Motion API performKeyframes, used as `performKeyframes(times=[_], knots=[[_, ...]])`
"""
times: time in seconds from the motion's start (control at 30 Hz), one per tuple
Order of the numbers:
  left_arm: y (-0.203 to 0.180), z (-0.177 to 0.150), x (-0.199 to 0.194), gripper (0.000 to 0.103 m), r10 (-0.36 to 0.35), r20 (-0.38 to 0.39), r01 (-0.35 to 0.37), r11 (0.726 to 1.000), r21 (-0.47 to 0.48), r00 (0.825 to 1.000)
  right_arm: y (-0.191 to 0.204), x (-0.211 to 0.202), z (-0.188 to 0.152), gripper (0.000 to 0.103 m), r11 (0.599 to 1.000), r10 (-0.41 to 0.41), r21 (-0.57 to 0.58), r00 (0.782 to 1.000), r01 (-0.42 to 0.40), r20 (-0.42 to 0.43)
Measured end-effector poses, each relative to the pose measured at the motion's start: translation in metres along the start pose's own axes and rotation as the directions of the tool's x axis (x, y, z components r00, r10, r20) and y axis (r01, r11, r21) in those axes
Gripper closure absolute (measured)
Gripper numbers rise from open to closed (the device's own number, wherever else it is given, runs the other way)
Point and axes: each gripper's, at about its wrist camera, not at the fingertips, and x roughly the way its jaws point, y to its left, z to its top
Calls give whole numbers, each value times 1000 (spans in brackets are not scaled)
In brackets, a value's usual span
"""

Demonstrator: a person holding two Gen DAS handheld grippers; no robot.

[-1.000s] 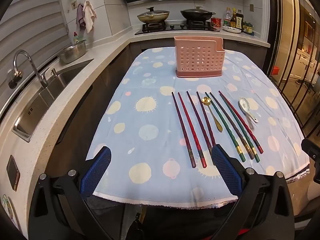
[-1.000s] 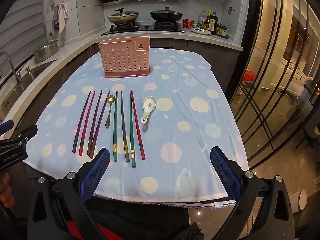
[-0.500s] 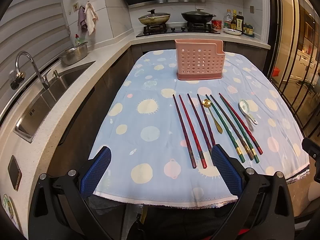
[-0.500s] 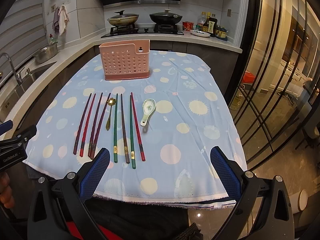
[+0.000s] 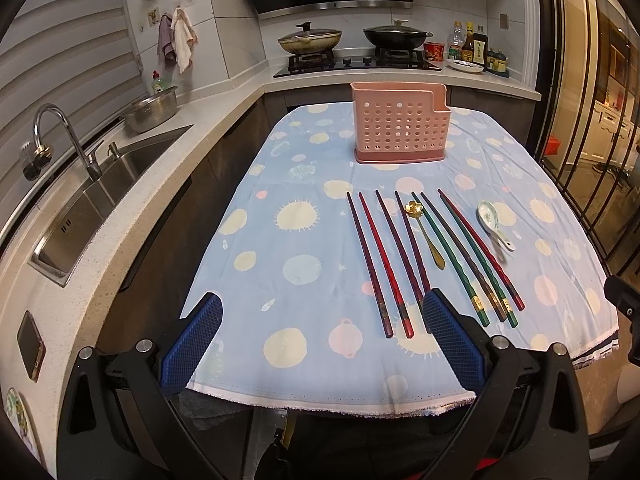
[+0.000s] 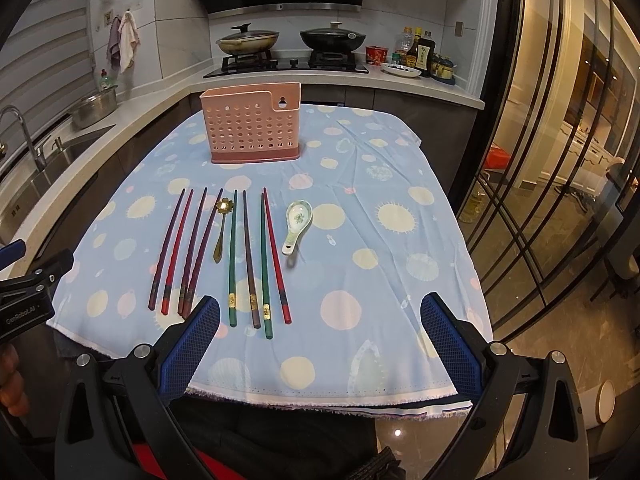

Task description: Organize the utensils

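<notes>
— 8 chopsticks (image 6: pixel 236 256), where?
— Flat on the tablecloth (image 6: pixel 360 208) with 2 spoons, pink holder (image 6: pixel 251 124) beyond. Left gripper (image 5: pixel 320 332) and right gripper (image 6: pixel 320 332): fingers spread wide, holding nothing.

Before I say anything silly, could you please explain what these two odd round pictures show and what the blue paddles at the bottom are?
No robot here: a person holds a two-finger gripper in each hand, and a fisheye camera on each looks forward along its fingers. One picture is from the left gripper, the other from the right gripper. The blue paddles are the finger pads. Both grippers are open and hold nothing.

On the tablecloth lie eight chopsticks in a row, with a gold spoon among them and a white ceramic spoon at their right. Behind stands a pink utensil holder. Nothing shows above its rim.
</notes>
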Motion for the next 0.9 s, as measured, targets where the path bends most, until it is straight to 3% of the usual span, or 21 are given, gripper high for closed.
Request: performKeyframes(times=[0.9], knots=[[1, 0, -3, 7, 10, 1, -10, 1000, 2, 1000, 0, -3, 1, 7, 1000, -2, 1, 1000, 2, 9]])
